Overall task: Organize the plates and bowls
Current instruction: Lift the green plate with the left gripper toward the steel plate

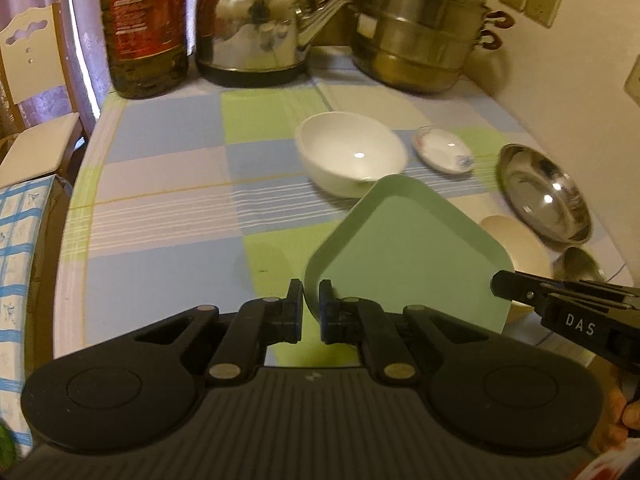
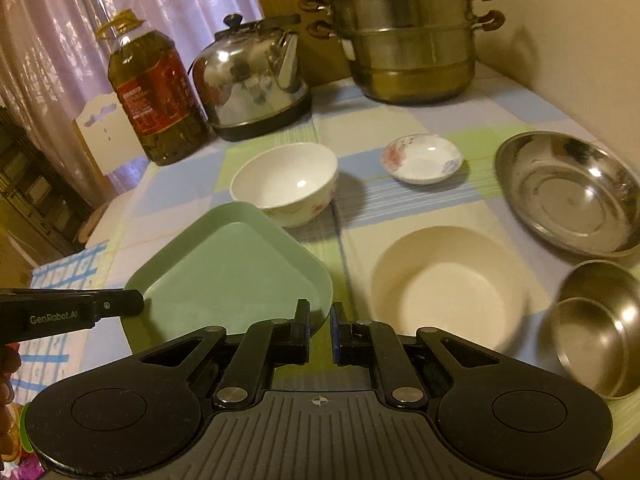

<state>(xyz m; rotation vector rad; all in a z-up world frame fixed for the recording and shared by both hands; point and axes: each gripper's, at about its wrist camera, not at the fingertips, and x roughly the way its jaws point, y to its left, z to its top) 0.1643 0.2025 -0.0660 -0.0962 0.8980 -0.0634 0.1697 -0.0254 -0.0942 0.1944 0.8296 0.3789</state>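
A pale green square plate (image 1: 400, 248) (image 2: 232, 272) hangs tilted above the checked tablecloth, held by two corners. My left gripper (image 1: 311, 292) is shut on its near left rim and shows in the right wrist view as a black tip (image 2: 140, 303). My right gripper (image 2: 320, 312) is shut on the opposite corner (image 1: 494, 284). On the cloth beyond stand a white bowl (image 1: 352, 152) (image 2: 286, 178), a small floral dish (image 1: 442, 150) (image 2: 422, 158), a steel plate (image 1: 544, 196) (image 2: 572, 192), a cream bowl (image 2: 448, 292) and a small steel bowl (image 2: 596, 320).
Along the table's back stand an oil bottle (image 2: 156, 96), a steel kettle (image 2: 256, 80) and a stacked steamer pot (image 2: 408, 36). The wall (image 1: 568, 92) closes the right side. A chair (image 1: 36, 92) and a blue checked cloth (image 1: 20, 264) lie off the left edge.
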